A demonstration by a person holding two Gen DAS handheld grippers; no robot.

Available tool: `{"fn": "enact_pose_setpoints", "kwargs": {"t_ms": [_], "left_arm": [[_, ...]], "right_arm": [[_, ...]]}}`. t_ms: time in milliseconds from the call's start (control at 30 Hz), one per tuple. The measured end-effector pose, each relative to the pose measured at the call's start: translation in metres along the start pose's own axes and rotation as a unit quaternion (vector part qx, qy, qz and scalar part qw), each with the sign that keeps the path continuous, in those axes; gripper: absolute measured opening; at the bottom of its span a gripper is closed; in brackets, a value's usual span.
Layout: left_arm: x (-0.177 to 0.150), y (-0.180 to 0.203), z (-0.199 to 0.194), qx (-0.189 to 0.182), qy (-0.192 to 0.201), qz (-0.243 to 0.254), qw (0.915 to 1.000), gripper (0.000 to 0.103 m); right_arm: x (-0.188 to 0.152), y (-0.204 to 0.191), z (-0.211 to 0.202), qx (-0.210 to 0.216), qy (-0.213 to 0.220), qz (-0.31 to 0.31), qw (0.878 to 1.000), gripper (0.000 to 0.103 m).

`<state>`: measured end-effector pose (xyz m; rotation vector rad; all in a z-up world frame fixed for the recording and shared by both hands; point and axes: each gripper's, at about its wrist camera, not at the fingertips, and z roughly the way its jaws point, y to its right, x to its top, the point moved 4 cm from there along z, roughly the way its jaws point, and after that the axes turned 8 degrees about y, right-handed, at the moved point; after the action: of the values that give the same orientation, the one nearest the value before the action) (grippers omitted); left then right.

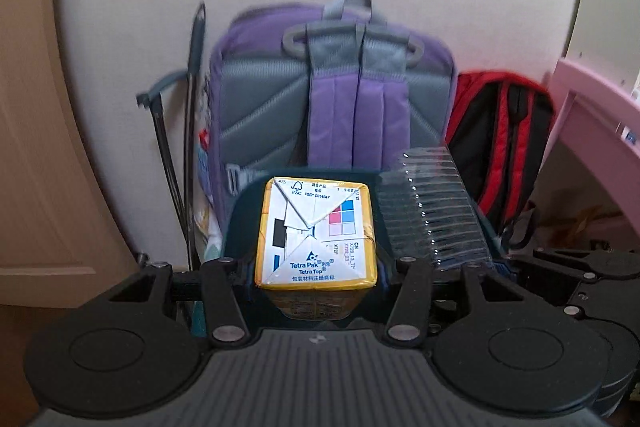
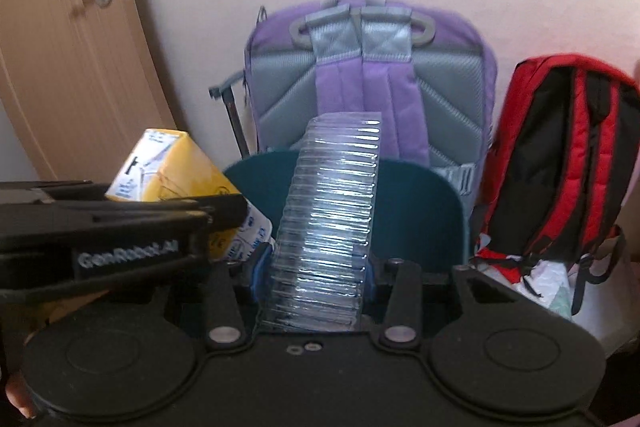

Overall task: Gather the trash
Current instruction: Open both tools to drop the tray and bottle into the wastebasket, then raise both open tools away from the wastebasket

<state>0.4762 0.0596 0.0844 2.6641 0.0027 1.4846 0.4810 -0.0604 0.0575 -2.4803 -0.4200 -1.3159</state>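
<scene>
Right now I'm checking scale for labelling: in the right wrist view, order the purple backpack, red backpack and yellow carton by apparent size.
1. purple backpack
2. red backpack
3. yellow carton, partly hidden and nearer the camera, so its rank is unsure.

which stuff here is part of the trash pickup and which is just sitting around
Job:
- yellow carton, in the left gripper
- clear ribbed plastic tray, in the right gripper
- teal bin

Lying about:
- purple backpack
- red backpack
- door
</scene>
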Motion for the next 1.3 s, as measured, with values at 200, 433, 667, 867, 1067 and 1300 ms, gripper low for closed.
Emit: {"fn": "enact_pose_setpoints", "kwargs": {"t_ms": [200,433,667,867,1067,1300], "left_arm": [[-0.022,-0.006,0.028,0.0,-0.033,-0.001,0.9995,0.05],[-0.029,-0.005,0.039,0.004,-0.05,0.017,0.9986,0.051],[-0.027,0.001,0.032,0.001,-0.049,0.018,0.9986,0.056],[-0.026,0.008,0.013,-0.003,-0.043,0.02,0.9989,0.063],[-0.02,0.012,-0.018,0.0,-0.03,0.017,0.9994,0.063],[-0.013,0.015,-0.067,-0.002,-0.014,0.01,0.9998,0.063]], "right_arm": [[-0.015,0.002,0.025,-0.004,-0.032,-0.01,0.999,0.044],[-0.023,0.001,0.035,-0.02,-0.05,-0.035,0.998,0.044],[-0.027,0.0,0.027,-0.018,-0.057,-0.043,0.997,0.045],[-0.024,-0.001,0.006,-0.025,-0.048,-0.043,0.998,0.046],[-0.018,-0.001,-0.026,-0.034,-0.032,-0.038,0.998,0.047],[-0.012,-0.004,-0.071,-0.036,-0.014,-0.032,0.999,0.047]]}}
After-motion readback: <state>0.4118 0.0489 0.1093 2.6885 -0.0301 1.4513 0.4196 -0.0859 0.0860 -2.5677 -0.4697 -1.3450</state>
